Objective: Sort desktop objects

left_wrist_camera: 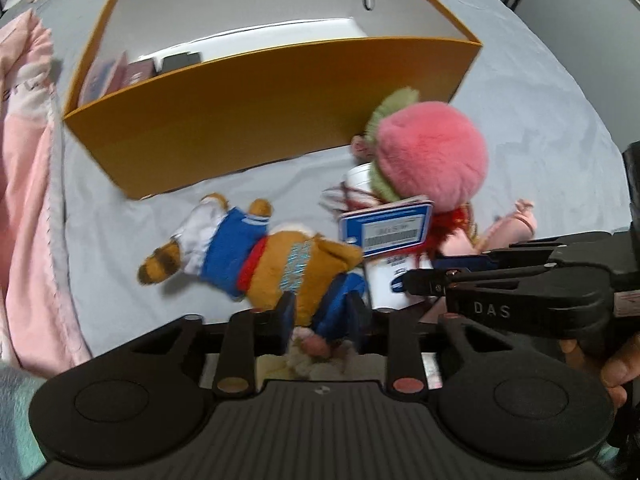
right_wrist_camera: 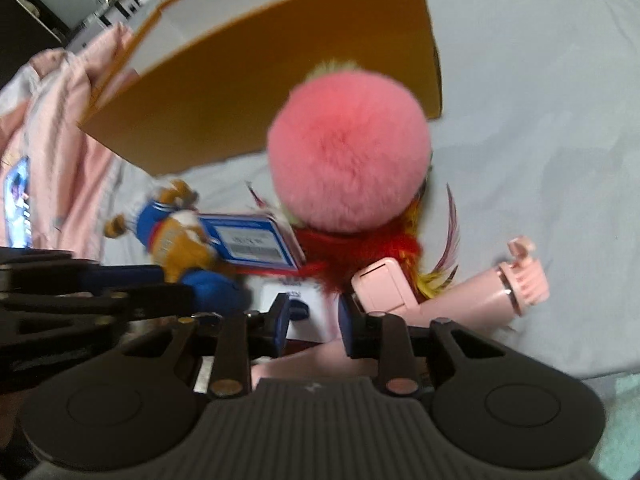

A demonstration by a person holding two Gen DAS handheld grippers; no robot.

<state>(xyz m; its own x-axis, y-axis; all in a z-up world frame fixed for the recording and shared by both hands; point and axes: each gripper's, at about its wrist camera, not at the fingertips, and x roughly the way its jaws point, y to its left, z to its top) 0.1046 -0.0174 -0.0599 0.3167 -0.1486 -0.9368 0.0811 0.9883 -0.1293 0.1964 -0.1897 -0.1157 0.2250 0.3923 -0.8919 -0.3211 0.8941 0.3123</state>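
In the left wrist view my left gripper (left_wrist_camera: 322,312) is shut on a brown plush animal in blue clothes (left_wrist_camera: 256,256) lying on the grey cloth. An open orange box (left_wrist_camera: 280,100) stands behind it. A pink fluffy plush (left_wrist_camera: 430,156) sits on a white bottle (left_wrist_camera: 386,280) with a blue tag (left_wrist_camera: 386,228). My right gripper reaches in from the right (left_wrist_camera: 424,276). In the right wrist view my right gripper (right_wrist_camera: 312,322) stands around the white bottle (right_wrist_camera: 304,310), below the pink plush (right_wrist_camera: 348,152); whether it touches it I cannot tell. The brown plush (right_wrist_camera: 180,240) lies left.
A pink handheld fan (right_wrist_camera: 460,292) lies right of the bottle. Red and yellow feathers (right_wrist_camera: 360,252) lie under the pink plush. A pink garment (left_wrist_camera: 24,184) covers the left side. Dark boxes (left_wrist_camera: 120,72) lie inside the orange box. Grey cloth (right_wrist_camera: 540,120) stretches to the right.
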